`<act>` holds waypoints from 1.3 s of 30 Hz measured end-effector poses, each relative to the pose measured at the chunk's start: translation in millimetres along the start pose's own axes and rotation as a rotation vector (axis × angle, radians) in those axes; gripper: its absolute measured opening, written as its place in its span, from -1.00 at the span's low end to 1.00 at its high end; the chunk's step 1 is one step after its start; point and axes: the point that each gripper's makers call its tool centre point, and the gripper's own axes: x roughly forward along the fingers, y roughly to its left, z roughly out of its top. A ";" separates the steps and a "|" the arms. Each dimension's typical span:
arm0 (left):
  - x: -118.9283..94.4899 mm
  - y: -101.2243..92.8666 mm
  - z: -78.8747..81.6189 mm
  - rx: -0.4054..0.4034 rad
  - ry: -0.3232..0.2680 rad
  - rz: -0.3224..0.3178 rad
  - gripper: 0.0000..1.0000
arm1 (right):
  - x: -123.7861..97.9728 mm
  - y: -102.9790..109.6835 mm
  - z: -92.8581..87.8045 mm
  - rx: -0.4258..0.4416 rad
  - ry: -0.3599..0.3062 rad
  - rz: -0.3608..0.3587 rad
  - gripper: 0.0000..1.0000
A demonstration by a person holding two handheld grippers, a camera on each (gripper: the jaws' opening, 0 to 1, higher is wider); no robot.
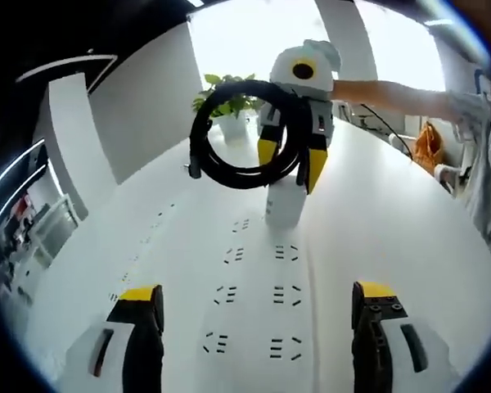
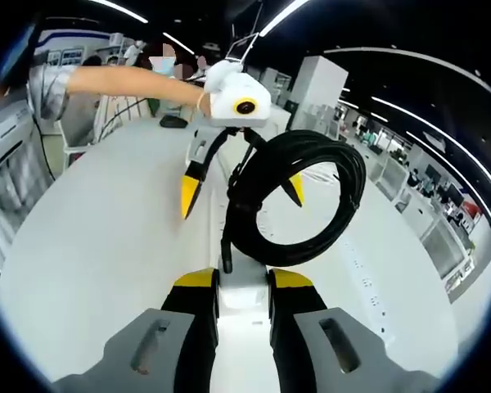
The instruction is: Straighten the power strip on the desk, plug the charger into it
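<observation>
A long white power strip (image 1: 254,303) with several socket rows lies along the white desk (image 1: 393,237). My left gripper (image 1: 258,293) is open, its yellow-tipped jaws standing wide either side of the strip. At the far end my right gripper (image 1: 290,160) holds the strip's white end block (image 1: 282,205), with the coiled black cable (image 1: 237,135) hanging beside it. In the right gripper view, my right gripper (image 2: 244,282) is shut on the strip's end (image 2: 244,299). The cable coil (image 2: 299,196) rises just ahead. The left gripper (image 2: 241,192) stands open beyond it.
A potted plant (image 1: 229,106) stands at the desk's far end and an orange bag (image 1: 430,143) at the right. A person's arm (image 2: 114,80) reaches over the desk (image 2: 98,237). A small black object (image 2: 173,121) lies on the desk far back.
</observation>
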 end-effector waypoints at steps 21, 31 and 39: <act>-6.1 13.1 -43.9 0.004 0.403 -0.024 0.45 | -0.1 1.3 -0.5 -0.007 0.013 -0.001 -0.57; -4.9 3.0 -44.2 0.005 0.460 -0.072 0.29 | 0.1 2.7 -0.5 -0.001 0.013 -0.002 -0.57; -3.6 6.5 -46.2 0.034 0.531 -0.085 0.30 | 0.0 2.3 -1.0 0.010 0.003 -0.005 -0.57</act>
